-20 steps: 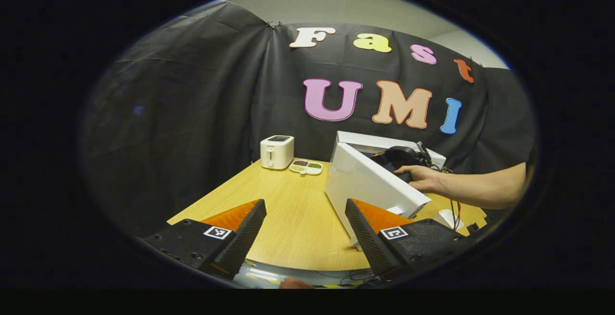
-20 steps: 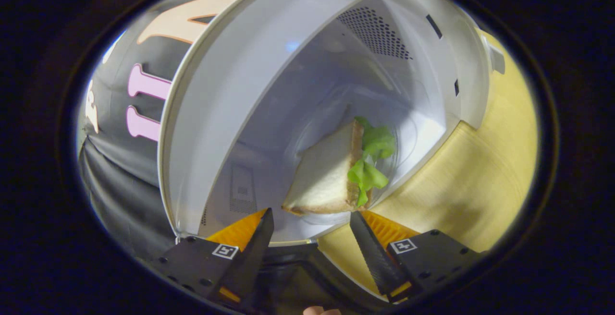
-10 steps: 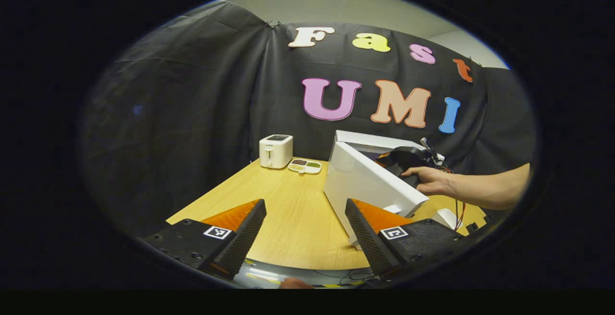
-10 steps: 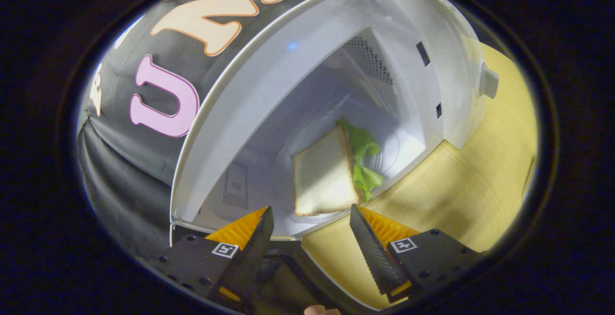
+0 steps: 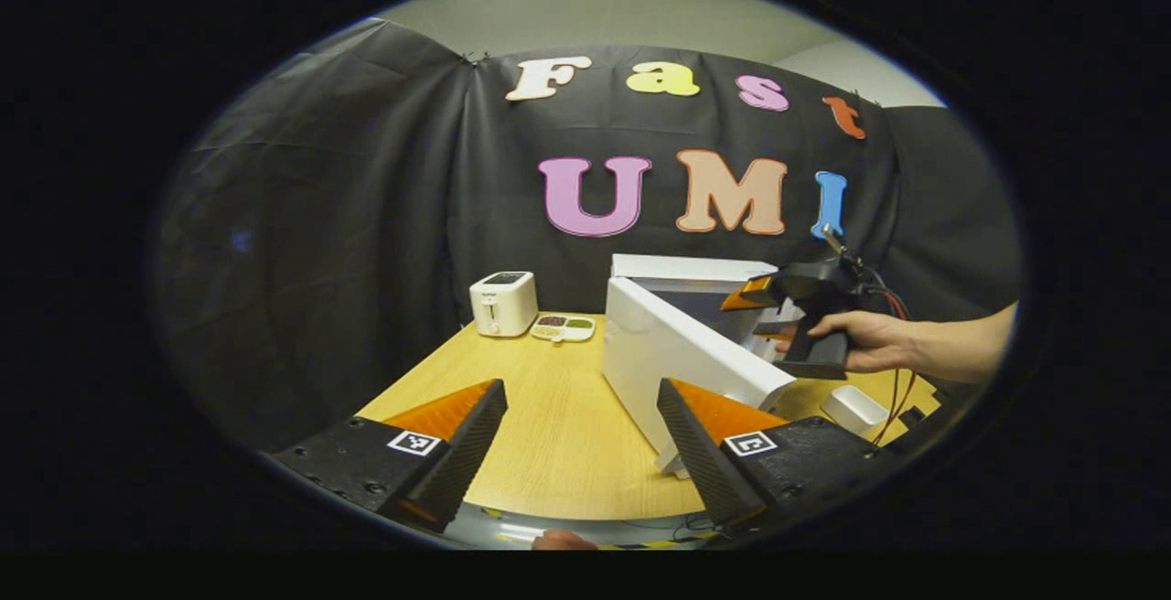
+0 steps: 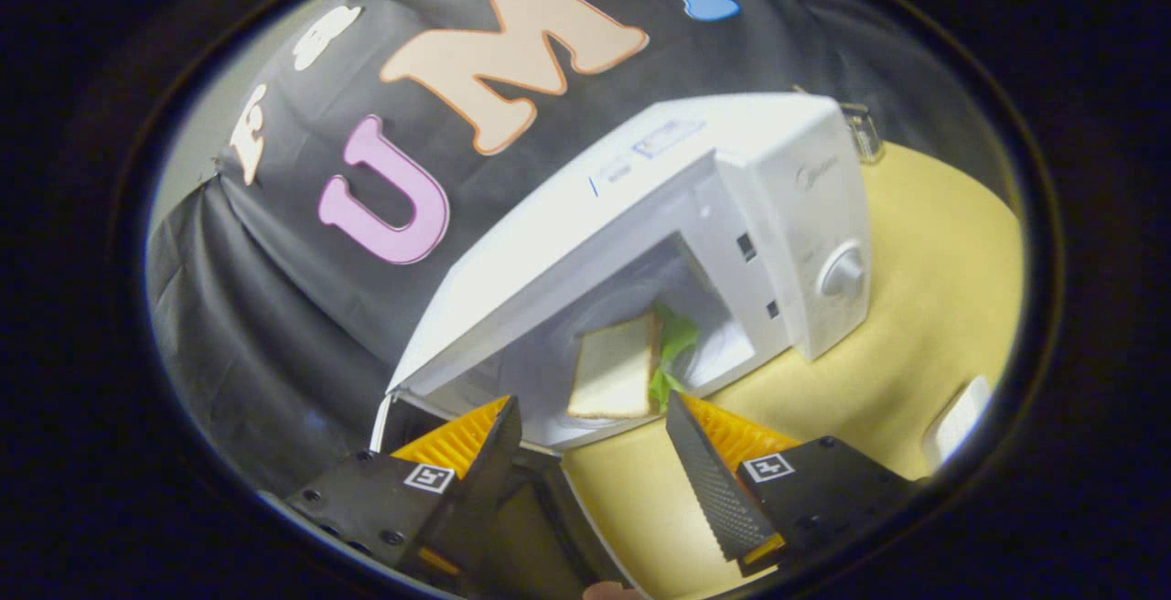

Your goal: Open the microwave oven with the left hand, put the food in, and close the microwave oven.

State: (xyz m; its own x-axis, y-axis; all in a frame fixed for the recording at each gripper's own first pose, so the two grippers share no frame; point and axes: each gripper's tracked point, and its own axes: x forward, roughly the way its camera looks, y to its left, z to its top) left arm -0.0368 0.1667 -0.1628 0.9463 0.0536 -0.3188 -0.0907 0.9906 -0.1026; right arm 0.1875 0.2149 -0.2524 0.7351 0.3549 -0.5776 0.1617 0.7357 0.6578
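The sandwich point(image 6: 615, 367) already lies inside the microwave oven point(image 6: 787, 207) on the desk point(image 5: 549, 417) — both hand-held grippers, left point(image 5: 581, 444) and right point(image 6: 593, 458), released and empty — leaving only the door point(image 5: 682, 362) to close.

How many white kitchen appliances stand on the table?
2: the microwave oven, door open with the sandwich inside, and a toaster at the table's far edge beside a small snack tray.
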